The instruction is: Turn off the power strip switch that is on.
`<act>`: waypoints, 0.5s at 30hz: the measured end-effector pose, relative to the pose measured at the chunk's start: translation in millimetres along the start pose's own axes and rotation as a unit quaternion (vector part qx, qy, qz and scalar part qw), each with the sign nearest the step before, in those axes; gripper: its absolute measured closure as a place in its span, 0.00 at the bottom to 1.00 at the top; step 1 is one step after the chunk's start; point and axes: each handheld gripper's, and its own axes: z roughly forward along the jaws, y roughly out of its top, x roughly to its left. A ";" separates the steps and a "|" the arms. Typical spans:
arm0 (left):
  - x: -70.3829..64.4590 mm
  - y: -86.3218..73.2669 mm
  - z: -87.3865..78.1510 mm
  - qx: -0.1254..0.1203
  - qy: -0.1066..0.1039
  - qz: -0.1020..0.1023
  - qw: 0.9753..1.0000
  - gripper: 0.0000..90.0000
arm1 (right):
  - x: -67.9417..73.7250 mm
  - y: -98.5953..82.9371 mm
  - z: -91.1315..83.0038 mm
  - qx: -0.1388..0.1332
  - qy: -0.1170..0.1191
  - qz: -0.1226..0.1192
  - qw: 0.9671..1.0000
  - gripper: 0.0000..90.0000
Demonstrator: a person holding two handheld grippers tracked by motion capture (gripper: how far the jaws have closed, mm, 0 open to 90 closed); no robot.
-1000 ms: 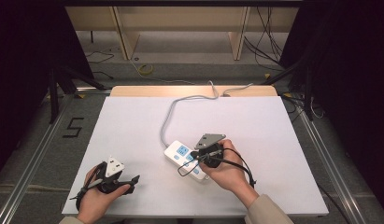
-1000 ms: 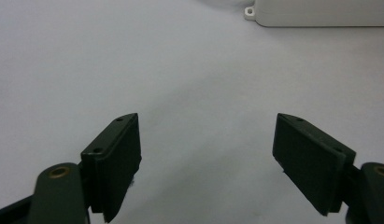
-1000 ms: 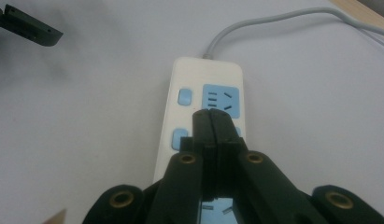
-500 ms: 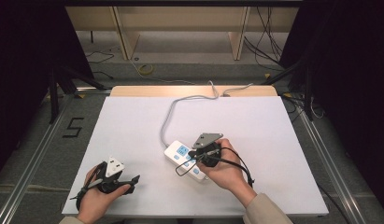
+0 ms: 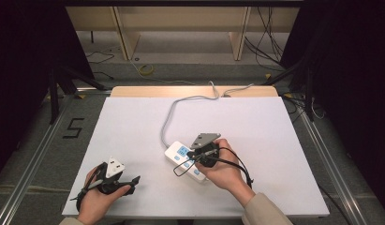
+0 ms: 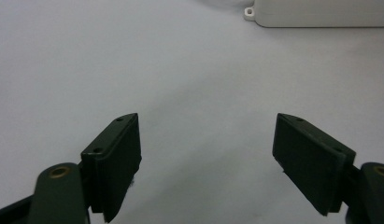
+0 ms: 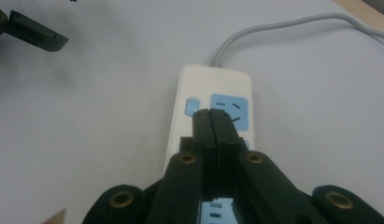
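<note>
Right hand-held gripper (image 7: 212,116): jaws pressed together, nothing between them, tip on the power strip (image 5: 185,159) between its small blue switch (image 7: 193,105) and first blue socket (image 7: 229,111). Looks like a switch press. To do it well: nudge the tip onto the switch, push straight down, don't skid the strip.

Left hand-held gripper (image 6: 206,154): jaws wide apart, idle over bare tabletop (image 5: 134,126) near the front edge.

Count: one strip, one grey cord (image 5: 169,115) running off the far edge, two grippers.
</note>
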 end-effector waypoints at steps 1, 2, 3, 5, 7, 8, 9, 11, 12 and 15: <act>0.0 0.0 0.0 0.000 0.000 0.000 1.000 0.26 | 0.2 0.4 0.9 0.002 0.000 -0.003 1.000 1.00; 0.0 0.0 0.0 0.000 0.000 0.000 1.000 0.26 | 0.2 0.4 0.9 0.002 0.000 -0.003 1.000 1.00; 0.0 0.0 0.0 0.000 0.000 0.000 1.000 0.26 | 0.6 0.8 1.6 0.001 0.001 -0.001 1.000 1.00; 0.1 0.0 0.0 0.000 0.000 0.000 1.000 0.26 | 1.3 1.6 2.8 0.002 0.002 0.000 1.000 1.00; 0.1 0.0 0.0 0.000 0.000 0.000 1.000 0.26 | 1.0 2.0 3.6 0.002 0.003 -0.002 1.000 1.00; 0.0 0.0 0.0 0.000 0.000 0.000 1.000 0.26 | 1.0 2.0 3.6 0.002 0.003 -0.002 1.000 1.00; -0.1 0.0 0.0 0.000 0.000 0.000 1.000 0.26 | 1.1 2.2 4.0 0.002 0.002 -0.002 1.000 1.00; -0.1 0.0 0.0 0.000 0.000 0.000 1.000 0.26 | 0.9 2.6 4.8 0.003 0.002 -0.003 1.000 1.00; -0.1 0.0 0.0 0.000 0.000 0.000 1.000 0.26 | 0.6 2.7 5.8 0.005 0.004 -0.005 1.000 1.00; 0.0 0.0 0.0 0.000 0.000 0.000 1.000 0.26 | 1.2 3.5 7.5 0.006 0.005 -0.003 1.000 1.00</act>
